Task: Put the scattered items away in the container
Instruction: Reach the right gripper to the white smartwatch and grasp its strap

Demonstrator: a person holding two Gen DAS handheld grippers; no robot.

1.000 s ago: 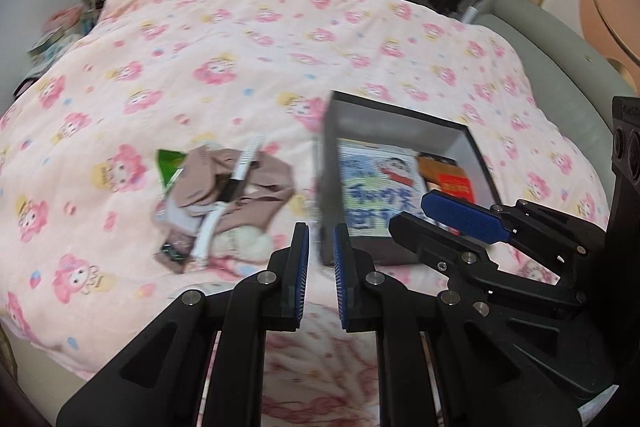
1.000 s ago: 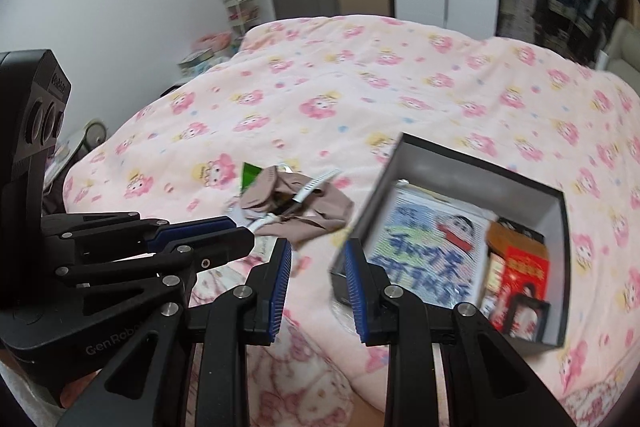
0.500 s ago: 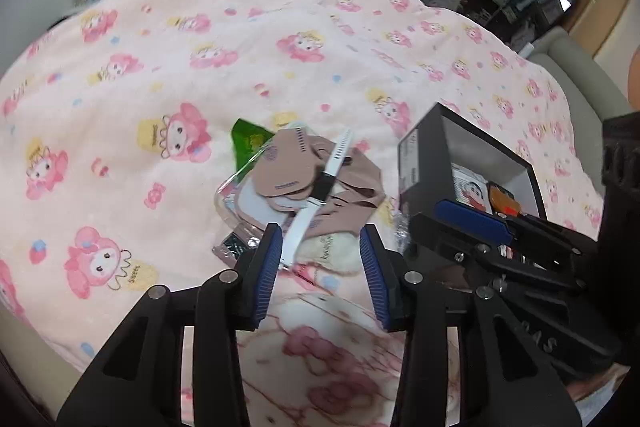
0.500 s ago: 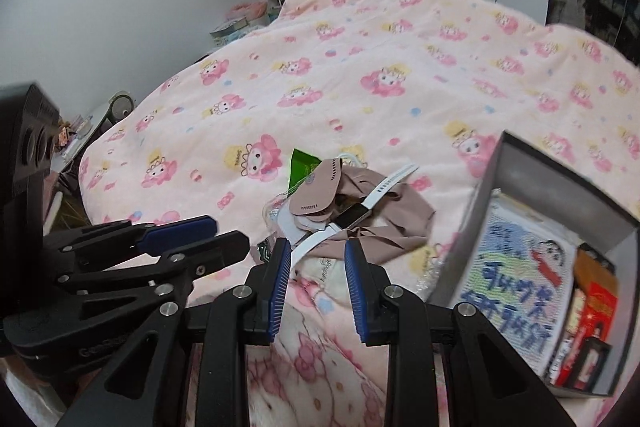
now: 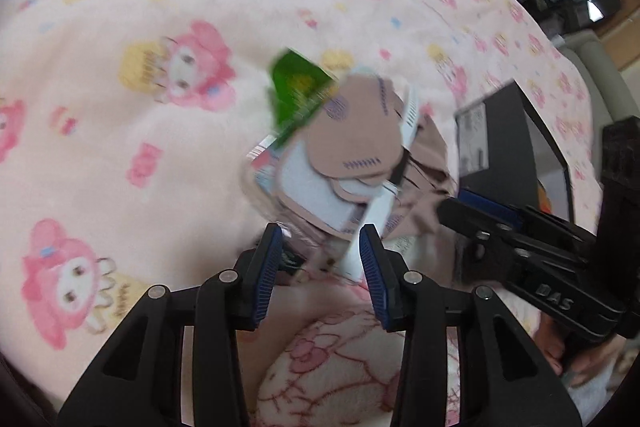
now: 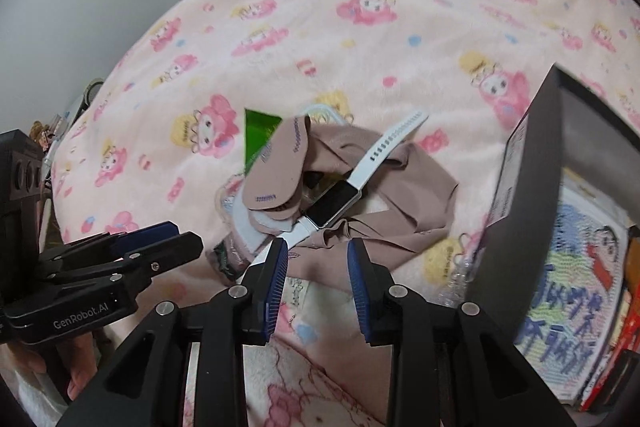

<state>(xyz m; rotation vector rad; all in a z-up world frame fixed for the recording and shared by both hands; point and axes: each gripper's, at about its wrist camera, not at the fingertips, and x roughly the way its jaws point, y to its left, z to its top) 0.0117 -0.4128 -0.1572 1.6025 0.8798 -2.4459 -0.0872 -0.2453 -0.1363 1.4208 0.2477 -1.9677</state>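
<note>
Right now the white smartwatch (image 6: 334, 201) lies diagonally — lower left to upper right — just above the right gripper (image 6: 318, 277), jaws opening, empty; the left gripper (image 5: 320, 259) is parted too.

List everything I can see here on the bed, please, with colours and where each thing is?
Smartwatch: one, white strap, dark face, on top of the pile mid-bed.
Insoles: a few, tan, stacked at the pile's left side.
Garment: one, tan-brown, crumpled under the watch.
Packet: one, green, poking out behind the insoles.
Box: one, dark grey, open, right of the pile.
Cartoon-print pack: one, blue and white, inside the box.
Red packets: red-orange, count unclear, at the box's right end.
Blanket: one, pink with cartoon figures, covering the bed.
Left gripper: black with blue fingers, open, above the pile's near edge.
Right gripper: same colours, jaws opening, nothing between them.
</note>
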